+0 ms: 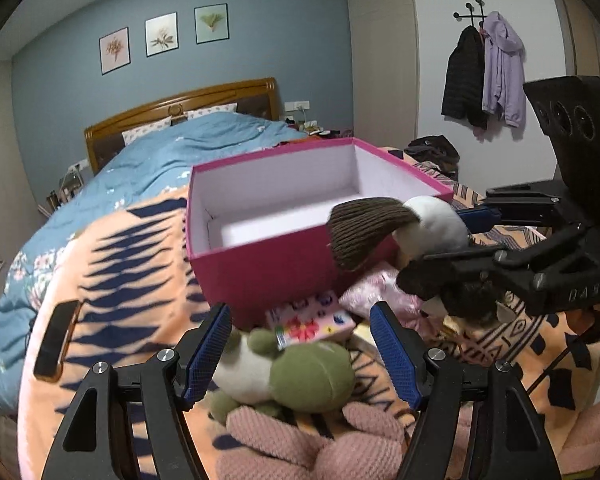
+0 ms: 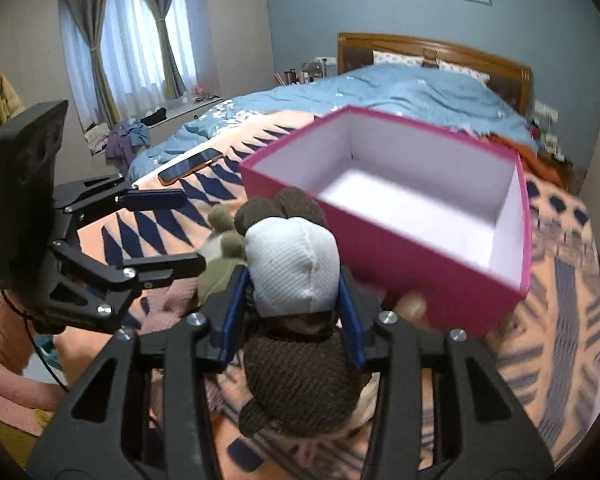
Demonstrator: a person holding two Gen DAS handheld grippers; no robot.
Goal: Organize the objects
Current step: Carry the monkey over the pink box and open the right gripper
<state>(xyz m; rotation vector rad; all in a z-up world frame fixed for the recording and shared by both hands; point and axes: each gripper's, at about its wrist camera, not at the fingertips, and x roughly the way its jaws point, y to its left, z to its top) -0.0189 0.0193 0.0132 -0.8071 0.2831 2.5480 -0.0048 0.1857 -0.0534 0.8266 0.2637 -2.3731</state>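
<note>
On the orange patterned blanket a dark phone is seen lying at about nine o'clock from the left gripper, well apart from everything else. The left gripper's jaws are held open and nothing is clamped; a green and white plush toy is framed between them on the blanket, but the pads are not seen pressing on it. A flowered pink card is tilted against the toy at its twelve o'clock, and a pink knitted item is bunched at its six o'clock.

The pink box is placed at twelve o'clock from the left gripper, open at the top, and its white interior is seen to be bare: nothing has been stored so far.

At about two o'clock the right gripper is closed on a brown and white knitted doll, which is held clear of the blanket just beside the box's near wall, not yet over the opening.

The task is judged to be at an early stage: one object is being carried, while the plush toy, the card and the other loose pieces beside the box are left to be dealt with.
</note>
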